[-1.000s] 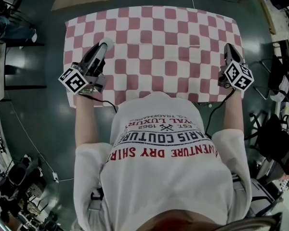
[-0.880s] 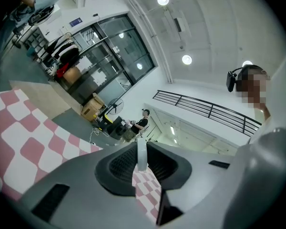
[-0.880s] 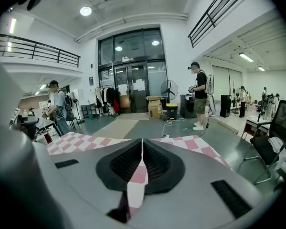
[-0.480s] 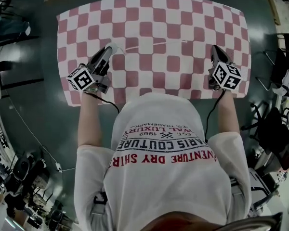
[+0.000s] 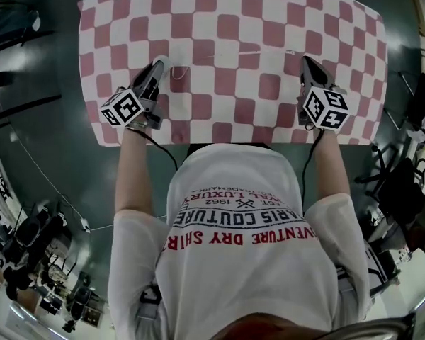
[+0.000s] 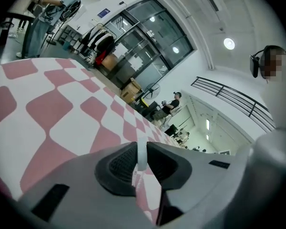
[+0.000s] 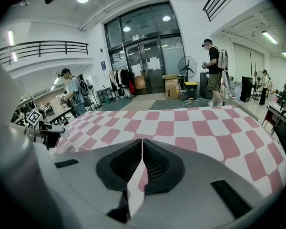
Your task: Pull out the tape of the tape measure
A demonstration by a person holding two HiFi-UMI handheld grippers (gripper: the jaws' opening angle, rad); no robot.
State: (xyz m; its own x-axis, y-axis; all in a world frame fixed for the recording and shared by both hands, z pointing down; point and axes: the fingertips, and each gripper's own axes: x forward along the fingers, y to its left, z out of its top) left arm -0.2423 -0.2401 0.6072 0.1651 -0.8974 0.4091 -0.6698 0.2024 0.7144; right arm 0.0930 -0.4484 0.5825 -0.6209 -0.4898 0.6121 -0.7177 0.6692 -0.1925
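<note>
In the head view my left gripper (image 5: 156, 71) is shut on a small white round tape measure (image 5: 162, 62) over the checked tablecloth (image 5: 227, 20). The left gripper view shows that case edge-on as a thin white disc (image 6: 141, 155), and my left gripper (image 6: 142, 162) pinches it between its pads. A thin pale tape (image 5: 241, 53) runs from the case across the cloth to my right gripper (image 5: 304, 61). Up close, my right gripper (image 7: 142, 149) has its jaws pressed together. The tape's end is too thin to make out between them.
The red and white checked table (image 7: 195, 128) stretches ahead of both grippers. People stand beyond its far edge, one with a backpack (image 7: 213, 70) near a fan. Chairs and gear (image 5: 404, 190) crowd the floor on the right, and a dark bench (image 5: 21, 83) stands at the left.
The head view has tilted, so the table sits lower in the picture. A thin tape line now shows between the two grippers; a second ago none showed. Both grips look unchanged.
</note>
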